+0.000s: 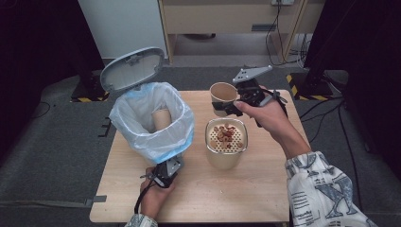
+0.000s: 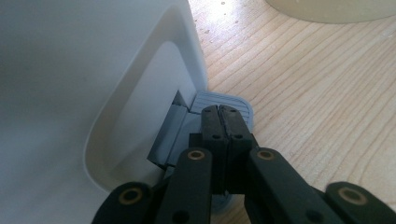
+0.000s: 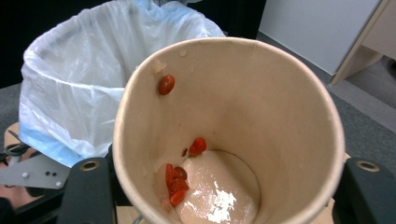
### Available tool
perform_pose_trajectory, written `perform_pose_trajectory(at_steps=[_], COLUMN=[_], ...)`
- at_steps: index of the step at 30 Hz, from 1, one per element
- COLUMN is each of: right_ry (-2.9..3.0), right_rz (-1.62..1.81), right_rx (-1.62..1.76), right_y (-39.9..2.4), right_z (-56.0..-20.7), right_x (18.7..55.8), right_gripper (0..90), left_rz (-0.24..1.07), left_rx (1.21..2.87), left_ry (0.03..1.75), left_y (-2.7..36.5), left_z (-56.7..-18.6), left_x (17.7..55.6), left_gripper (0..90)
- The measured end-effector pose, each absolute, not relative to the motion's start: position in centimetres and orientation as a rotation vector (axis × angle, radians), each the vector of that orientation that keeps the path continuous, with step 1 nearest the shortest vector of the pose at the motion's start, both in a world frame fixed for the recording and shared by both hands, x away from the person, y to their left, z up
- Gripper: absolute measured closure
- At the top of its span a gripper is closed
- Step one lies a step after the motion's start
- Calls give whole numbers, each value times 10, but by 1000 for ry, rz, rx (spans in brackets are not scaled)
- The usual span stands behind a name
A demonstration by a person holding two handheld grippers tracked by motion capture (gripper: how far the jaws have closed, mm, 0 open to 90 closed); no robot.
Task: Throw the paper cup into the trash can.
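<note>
The paper cup (image 3: 229,130) sits clamped between the right gripper (image 1: 231,105) jaws, tilted above the table (image 1: 265,189) between the bin (image 1: 151,123) and the strainer pot (image 1: 226,142); red bits cling inside. The left gripper (image 2: 219,123), jaws pressed together, pushes the bin's grey pedal (image 2: 238,105), whose front part is hidden beneath it.

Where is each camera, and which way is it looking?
High view: above the table, looking down; both forearms and hands show.
Left gripper view: on the left gripper, facing the bin's grey pedal; its shut jaws show.
Right gripper view: on the right gripper, looking into the paper cup.
Shared: the bin bag, high and right gripper views.
</note>
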State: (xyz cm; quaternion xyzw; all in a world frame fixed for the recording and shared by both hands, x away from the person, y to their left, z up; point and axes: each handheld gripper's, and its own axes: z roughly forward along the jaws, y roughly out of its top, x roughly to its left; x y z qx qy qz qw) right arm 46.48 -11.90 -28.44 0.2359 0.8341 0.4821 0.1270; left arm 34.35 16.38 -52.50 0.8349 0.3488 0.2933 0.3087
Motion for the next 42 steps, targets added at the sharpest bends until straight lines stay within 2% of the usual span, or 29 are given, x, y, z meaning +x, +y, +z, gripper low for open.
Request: perform_pose_trajectory(at_steps=[23,42], right_ry=[2442,2520], right_rz=[1491,1502], right_rx=[600,505], right_y=[-54,24], right_z=[-251,-258], right_x=[459,455], right_gripper=[336,327], left_rz=[779,772], left_rx=[2210,2212], left_ry=[918,921], left_y=[163,164], left_z=[-525,-525], left_x=[343,344], left_gripper=[887,887])
